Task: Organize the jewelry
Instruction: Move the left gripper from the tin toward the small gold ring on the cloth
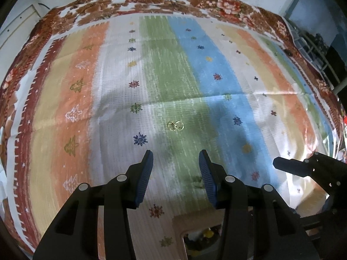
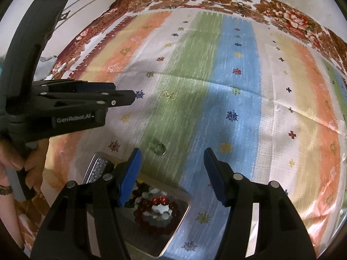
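Observation:
A pair of small gold hoops (image 1: 175, 126) lies on the green stripe of the striped cloth, just ahead of my left gripper (image 1: 176, 151), which is open and holds nothing. In the right wrist view the same gold hoops (image 2: 169, 95) lie to the right of the left gripper (image 2: 128, 97). My right gripper (image 2: 172, 151) is open and empty above the cloth. A silvery ring (image 2: 160, 149) lies just left of its middle. Below it, a metal tray (image 2: 182, 214) holds a red bead bracelet (image 2: 160, 205) and other beads. The right gripper (image 1: 279, 163) shows at the right edge.
A striped cloth with snowflake marks (image 1: 216, 69) covers a floral blanket (image 1: 227, 6). A patterned metal piece (image 2: 96, 171) sits at the tray's left. A hand (image 2: 13, 162) with a wristwatch holds the left gripper's handle. A corner of the tray (image 1: 180, 223) shows between the left fingers.

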The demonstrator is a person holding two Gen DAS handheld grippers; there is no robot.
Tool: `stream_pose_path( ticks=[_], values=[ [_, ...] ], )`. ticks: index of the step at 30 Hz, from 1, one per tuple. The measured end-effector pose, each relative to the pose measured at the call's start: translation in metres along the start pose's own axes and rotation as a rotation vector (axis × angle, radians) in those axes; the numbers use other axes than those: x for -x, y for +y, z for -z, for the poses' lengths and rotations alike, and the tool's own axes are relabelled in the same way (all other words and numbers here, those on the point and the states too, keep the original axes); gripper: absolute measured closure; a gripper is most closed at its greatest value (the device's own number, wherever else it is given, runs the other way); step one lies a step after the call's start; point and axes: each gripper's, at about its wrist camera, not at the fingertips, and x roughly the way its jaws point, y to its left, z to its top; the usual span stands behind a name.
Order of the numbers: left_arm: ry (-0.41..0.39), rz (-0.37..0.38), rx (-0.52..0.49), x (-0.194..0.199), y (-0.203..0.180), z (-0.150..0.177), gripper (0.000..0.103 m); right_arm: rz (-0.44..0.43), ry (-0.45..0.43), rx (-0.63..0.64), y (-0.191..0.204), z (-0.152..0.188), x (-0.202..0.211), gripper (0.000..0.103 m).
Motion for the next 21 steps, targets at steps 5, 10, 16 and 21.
stream_pose_path(
  ticks=[5, 10, 16, 21],
  values=[
    [0.019, 0.004, -0.001, -0.011, 0.004, -0.008, 0.059, -0.013, 0.043, 0.004, -0.001, -0.009, -0.015, 0.043],
    [0.062, -0.004, 0.006, -0.032, 0.011, -0.016, 0.059, -0.043, 0.136, 0.011, -0.001, -0.011, -0.037, 0.043],
    [0.106, -0.015, 0.015, -0.054, 0.017, -0.024, 0.059, -0.054, 0.216, -0.022, -0.004, -0.019, -0.058, 0.043],
    [0.117, 0.003, -0.009, -0.061, 0.014, -0.031, 0.059, -0.059, 0.238, -0.022, -0.003, -0.023, -0.066, 0.043]
  ],
)
